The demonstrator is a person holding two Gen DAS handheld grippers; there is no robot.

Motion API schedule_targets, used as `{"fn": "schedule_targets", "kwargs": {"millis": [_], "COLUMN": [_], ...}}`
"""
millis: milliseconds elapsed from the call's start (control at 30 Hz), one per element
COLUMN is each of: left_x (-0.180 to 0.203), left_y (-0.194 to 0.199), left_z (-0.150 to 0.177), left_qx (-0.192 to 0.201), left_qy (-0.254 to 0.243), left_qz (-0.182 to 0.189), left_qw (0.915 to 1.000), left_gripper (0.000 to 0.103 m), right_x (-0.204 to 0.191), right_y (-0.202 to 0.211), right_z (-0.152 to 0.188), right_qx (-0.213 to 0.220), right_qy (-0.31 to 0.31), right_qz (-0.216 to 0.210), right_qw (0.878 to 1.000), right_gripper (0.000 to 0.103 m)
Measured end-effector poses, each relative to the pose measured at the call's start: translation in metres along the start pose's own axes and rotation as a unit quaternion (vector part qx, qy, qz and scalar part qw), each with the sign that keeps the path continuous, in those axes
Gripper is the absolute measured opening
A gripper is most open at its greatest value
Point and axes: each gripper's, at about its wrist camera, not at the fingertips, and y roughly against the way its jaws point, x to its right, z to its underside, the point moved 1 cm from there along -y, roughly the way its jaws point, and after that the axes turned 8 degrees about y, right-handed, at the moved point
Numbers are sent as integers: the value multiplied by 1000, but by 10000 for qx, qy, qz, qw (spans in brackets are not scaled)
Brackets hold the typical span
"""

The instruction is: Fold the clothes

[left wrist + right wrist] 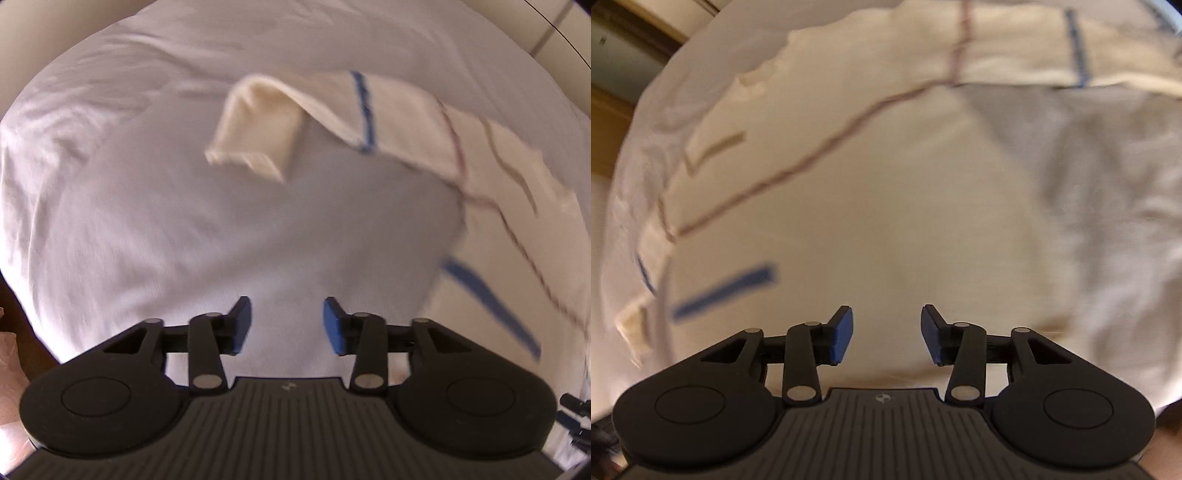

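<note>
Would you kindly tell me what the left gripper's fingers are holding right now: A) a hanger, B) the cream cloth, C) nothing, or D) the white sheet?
C: the left gripper is open, with only the white sheet visible through the gap, and the cream cloth lies farther ahead.

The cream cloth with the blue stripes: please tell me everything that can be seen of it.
The cream cloth looks like soft woven fabric, with blue stripes and thin reddish lines across it. It lies rumpled on the white sheet, not yet folded neatly: one end is turned over and curls up, showing a hemmed edge. Both views are blurred. The left gripper and the right gripper are open and do not touch it.
</note>
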Motion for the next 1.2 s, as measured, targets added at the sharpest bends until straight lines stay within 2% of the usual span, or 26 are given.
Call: {"fn": "schedule_targets", "kwargs": {"millis": [100, 233, 367, 400, 433, 467, 500, 533, 567, 600, 633, 700, 733, 767, 800, 833, 867, 967, 1000, 1067, 1100, 1133, 1200], "left_x": [-13, -21, -16, -15, -12, -6, 2, 13, 24, 34, 41, 48, 47, 42, 36, 26, 14, -31, -42, -51, -52, -47, -30], "left_y": [-19, -56, -103, -112, -119, -119, -112, -98, -78, -59, -38, -8, 1, 1, -6, -20, -41, -110, -121, -114, -106, -92, -68], "left_z": [-48, -107, -139, -143, -147, -151, -154, -157, -157, -157, -154, -143, -135, -126, -118, -112, -107, -96, -93, -88, -87, -88, -85], "left_qx": [184, 160, -119, -185, -211, -137, 78, 564, 1216, 1838, 2410, 3302, 3608, 3715, 3673, 3497, 3137, 1675, 1373, 1193, 1147, 1175, 1157], "left_qy": [179, 216, 14, -40, -128, -304, -585, -1032, -1578, -2113, -2636, -3527, -3923, -4272, -4535, -4737, -4874, -4859, -4752, -4377, -4151, -3872, -3394], "left_qz": [-90, -78, -213, -244, -269, -295, -380, -568, -792, -966, -1050, -1229, -1342, -1498, -1674, -1898, -2180, -3009, -3189, -3099, -2961, -2660, -2052], "left_qw": [9996, 9996, 9997, 9995, 9993, 9990, 9975, 9914, 9767, 9551, 9281, 8669, 8354, 8106, 7946, 7857, 7852, 8033, 8085, 8356, 8526, 8749, 9107], "left_gripper": [61, 63, 62, 53, 23, 11, 8, 8, 8, 8, 11, 15, 17, 19, 23, 33, 38, 36, 35, 34, 34, 34, 35], "right_x": [-52, -114, -143, -143, -140, -138, -135, -133, -132, -132, -133, -135, -136, -137, -139, -141, -142, -146, -147, -144, -142, -139, -130], "right_y": [-27, -48, -58, -59, -58, -57, -56, -56, -57, -58, -59, -60, -61, -61, -62, -62, -63, -64, -63, -61, -59, -55, -49], "right_z": [-14, -27, -29, -28, -25, -23, -21, -20, -20, -21, -22, -23, -24, -25, -25, -25, -25, -24, -24, -22, -21, -20, -17], "right_qx": [-39, -56, -85, -95, -113, -131, -146, -149, -147, -131, -117, -90, -68, -47, -37, -40, -43, -59, -71, -82, -80, -55, -9], "right_qy": [4, 339, 357, 308, 234, 160, 84, 3, -71, -122, -153, -190, -213, -239, -258, -264, -269, -276, -277, -282, -286, -295, -339], "right_qz": [-195, -267, -101, -31, 52, 134, 211, 269, 322, 361, 403, 468, 473, 476, 477, 464, 452, 431, 434, 450, 465, 500, 589], "right_qw": [9998, 9991, 9993, 9995, 9996, 9997, 9996, 9995, 9993, 9992, 9990, 9987, 9986, 9986, 9985, 9986, 9986, 9987, 9986, 9986, 9985, 9983, 9977], "right_gripper": [47, 51, 58, 59, 59, 59, 59, 60, 61, 62, 62, 62, 63, 63, 64, 64, 64, 67, 67, 67, 68, 69, 70]}}
